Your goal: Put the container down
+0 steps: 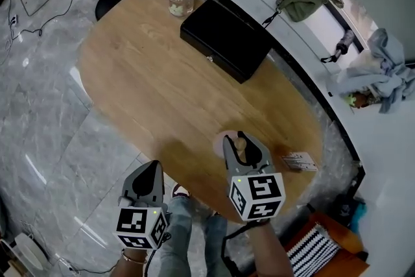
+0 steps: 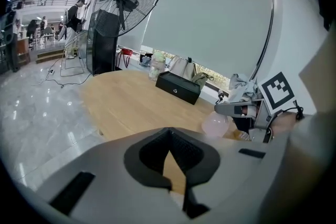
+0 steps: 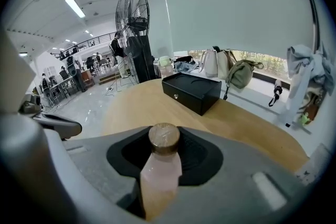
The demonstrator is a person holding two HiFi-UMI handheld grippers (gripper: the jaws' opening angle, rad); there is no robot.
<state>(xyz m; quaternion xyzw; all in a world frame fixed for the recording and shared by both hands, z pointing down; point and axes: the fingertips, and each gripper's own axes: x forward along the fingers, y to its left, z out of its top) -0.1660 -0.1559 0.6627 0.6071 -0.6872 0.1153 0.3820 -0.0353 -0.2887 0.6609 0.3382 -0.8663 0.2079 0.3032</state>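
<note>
— Whereabouts?
— Container [image 3: 159, 176] clamped at the neck in the right gripper [image 3: 164, 139], over the desk's [image 1: 162, 87] near edge. Base contact unclear. Left gripper [image 2: 169, 139] closed on nothing.
— Handling?
— Probably light, thin-walled, smooth pink, so slippery and perhaps brittle. Best held just under the cork stopper [image 3: 164, 138], as now.

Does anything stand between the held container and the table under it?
Nothing visible does. The container, held in the right gripper, is over bare wood of the table. The cards lie off to its right, and the black box stands much farther along the table.
</note>
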